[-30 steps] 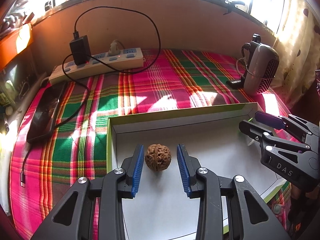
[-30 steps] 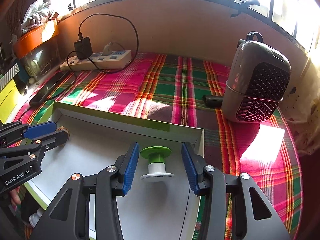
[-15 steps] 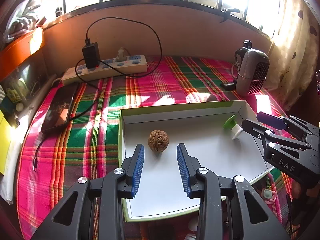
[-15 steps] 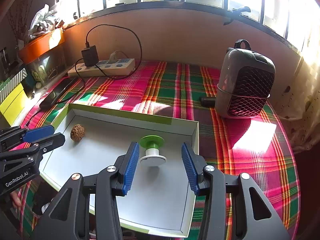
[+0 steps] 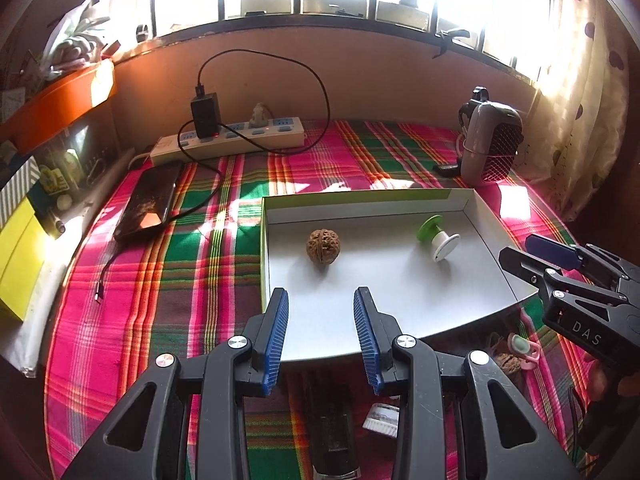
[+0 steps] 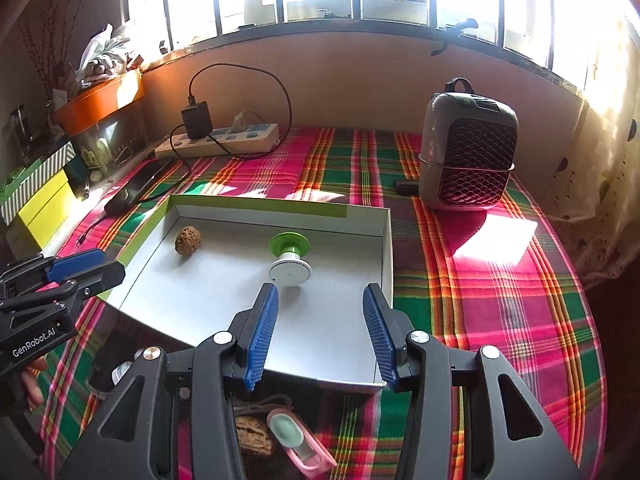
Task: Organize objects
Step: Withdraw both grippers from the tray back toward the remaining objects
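Both grippers empty, between picks
Left gripper [image 5: 320, 336] and right gripper [image 6: 320, 332] jaws apart; walnut [image 5: 323, 247], green spool [image 6: 290, 258] sit in tray [image 5: 400, 320]. Next: grab loose items at cloth's near edge.

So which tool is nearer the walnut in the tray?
Left. The left tool sits open just short of the walnut, lined up with it. The right tool is open farther along the tray, facing the green-topped spool.

Matt cardboard tray [image 5: 496, 248], wrinkled walnut [image 5: 323, 246]
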`<move>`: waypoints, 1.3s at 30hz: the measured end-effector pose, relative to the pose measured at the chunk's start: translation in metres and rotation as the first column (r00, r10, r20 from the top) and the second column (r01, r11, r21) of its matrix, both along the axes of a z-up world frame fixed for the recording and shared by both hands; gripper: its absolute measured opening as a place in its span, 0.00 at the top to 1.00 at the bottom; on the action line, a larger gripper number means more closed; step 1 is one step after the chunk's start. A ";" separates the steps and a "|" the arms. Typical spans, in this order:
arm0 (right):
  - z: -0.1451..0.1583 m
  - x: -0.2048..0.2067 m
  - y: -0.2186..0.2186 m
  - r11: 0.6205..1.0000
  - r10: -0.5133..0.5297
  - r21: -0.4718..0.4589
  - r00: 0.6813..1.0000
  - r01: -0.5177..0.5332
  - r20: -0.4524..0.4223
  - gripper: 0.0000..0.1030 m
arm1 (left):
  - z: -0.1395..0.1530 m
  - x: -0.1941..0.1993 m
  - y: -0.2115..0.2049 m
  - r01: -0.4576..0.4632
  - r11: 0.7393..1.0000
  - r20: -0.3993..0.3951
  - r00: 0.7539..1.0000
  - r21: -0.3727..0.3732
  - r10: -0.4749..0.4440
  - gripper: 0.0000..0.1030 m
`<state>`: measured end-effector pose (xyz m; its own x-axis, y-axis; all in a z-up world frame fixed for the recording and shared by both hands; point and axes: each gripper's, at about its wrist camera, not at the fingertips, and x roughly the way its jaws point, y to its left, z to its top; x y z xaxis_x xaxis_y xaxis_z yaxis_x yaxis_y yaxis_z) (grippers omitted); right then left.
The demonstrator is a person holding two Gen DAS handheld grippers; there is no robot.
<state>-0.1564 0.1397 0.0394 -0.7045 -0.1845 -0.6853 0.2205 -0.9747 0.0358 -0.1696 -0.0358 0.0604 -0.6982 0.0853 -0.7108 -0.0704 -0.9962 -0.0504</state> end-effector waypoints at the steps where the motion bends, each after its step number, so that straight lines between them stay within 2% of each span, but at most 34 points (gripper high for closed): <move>1: 0.000 0.003 0.001 1.000 0.000 -0.001 1.000 0.000 0.001 0.56 | 0.000 0.003 -0.001 0.000 1.000 -0.001 1.000 0.006 0.000 0.69; 8: -0.002 0.023 0.008 1.000 -0.011 -0.001 1.000 0.011 -0.004 0.56 | -0.006 0.023 -0.012 -0.013 1.000 0.000 1.000 0.022 0.013 0.69; 13: -0.006 0.034 0.011 1.000 -0.013 0.003 1.000 0.013 0.003 0.56 | -0.013 0.034 -0.028 -0.035 0.996 0.013 0.999 0.077 0.034 0.69; 20: -0.010 0.050 0.016 1.000 -0.014 0.009 1.000 0.014 0.003 0.56 | -0.022 0.049 -0.046 -0.065 0.991 0.036 0.997 0.115 0.061 0.69; 26: -0.014 0.065 0.023 1.000 -0.024 -0.002 1.000 0.024 0.008 0.56 | -0.028 0.058 -0.049 -0.039 0.985 0.063 0.998 0.168 0.029 0.69; 39: -0.027 0.077 0.036 0.999 -0.039 -0.003 0.998 0.039 0.045 0.56 | -0.036 0.071 -0.026 0.055 0.979 0.089 0.993 0.195 -0.074 0.66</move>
<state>-0.0790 0.1757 0.0128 -0.6795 -0.1599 -0.7161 0.1804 -0.9824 0.0483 -0.0982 -0.0618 0.0242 -0.6164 0.2696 -0.7399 -0.1198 -0.9607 -0.2502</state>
